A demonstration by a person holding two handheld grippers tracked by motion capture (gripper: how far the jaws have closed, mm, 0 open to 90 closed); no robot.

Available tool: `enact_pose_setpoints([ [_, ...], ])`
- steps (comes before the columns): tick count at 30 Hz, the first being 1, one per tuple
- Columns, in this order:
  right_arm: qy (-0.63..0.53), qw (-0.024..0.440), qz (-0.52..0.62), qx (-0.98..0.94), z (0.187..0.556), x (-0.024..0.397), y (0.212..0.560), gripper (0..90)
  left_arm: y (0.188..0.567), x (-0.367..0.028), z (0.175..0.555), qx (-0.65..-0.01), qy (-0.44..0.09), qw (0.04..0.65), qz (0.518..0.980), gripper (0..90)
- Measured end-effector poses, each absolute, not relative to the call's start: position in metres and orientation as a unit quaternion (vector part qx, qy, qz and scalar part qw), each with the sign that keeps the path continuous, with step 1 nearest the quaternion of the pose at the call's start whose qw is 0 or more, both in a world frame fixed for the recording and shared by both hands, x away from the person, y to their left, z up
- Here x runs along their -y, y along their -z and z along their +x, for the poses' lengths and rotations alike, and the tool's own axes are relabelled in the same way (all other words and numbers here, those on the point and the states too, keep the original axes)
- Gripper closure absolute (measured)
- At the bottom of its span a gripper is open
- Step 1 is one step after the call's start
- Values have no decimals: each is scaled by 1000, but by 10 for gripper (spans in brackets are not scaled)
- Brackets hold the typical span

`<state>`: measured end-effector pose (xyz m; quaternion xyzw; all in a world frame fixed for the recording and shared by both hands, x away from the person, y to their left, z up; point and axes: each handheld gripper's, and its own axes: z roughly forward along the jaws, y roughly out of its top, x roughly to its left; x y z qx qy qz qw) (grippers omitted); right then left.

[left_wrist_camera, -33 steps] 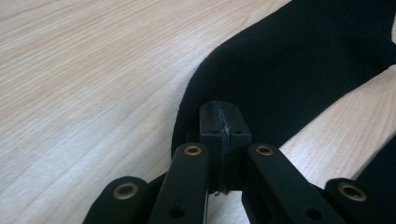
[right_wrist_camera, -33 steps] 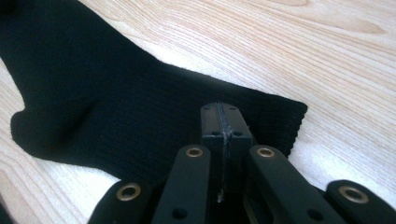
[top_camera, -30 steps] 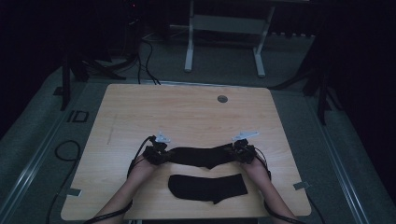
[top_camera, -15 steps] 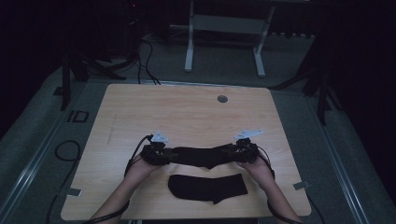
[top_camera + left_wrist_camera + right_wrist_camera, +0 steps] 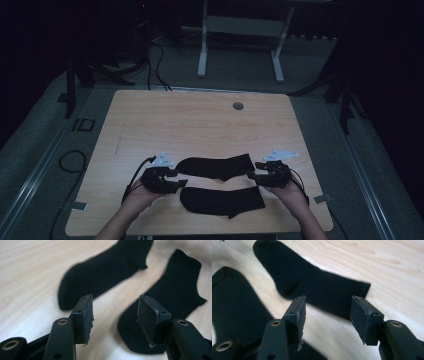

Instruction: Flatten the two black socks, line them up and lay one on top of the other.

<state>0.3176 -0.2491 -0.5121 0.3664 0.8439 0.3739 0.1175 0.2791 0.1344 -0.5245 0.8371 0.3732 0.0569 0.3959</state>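
Two black socks lie flat, side by side, on the wooden table. The far sock lies between my two grippers. The near sock lies just in front of it. My left gripper sits off the socks' left ends. My right gripper sits by the far sock's right end. The jaws of both have just been opening and stand apart with nothing between the pads.
A small round grommet sits near the table's far edge. Cables trail from the left gripper over the table's left part. A white frame leg stands on the dark floor behind the table.
Both grippers were shut on the ends of the far sock. Now their jaws stand open and both hands have drawn back toward the person, leaving the sock flat on the table.
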Motion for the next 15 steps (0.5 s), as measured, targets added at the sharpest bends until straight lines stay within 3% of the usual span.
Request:
enact_pose_setpoints([
  [10,-350,102,386,-847,288,265,528,459,550,-126,265,-390,-29,386,835,465],
  [15,-339,87,390,-851,282,266,539,501,555,-124,265,-386,-25,385,838,468],
])
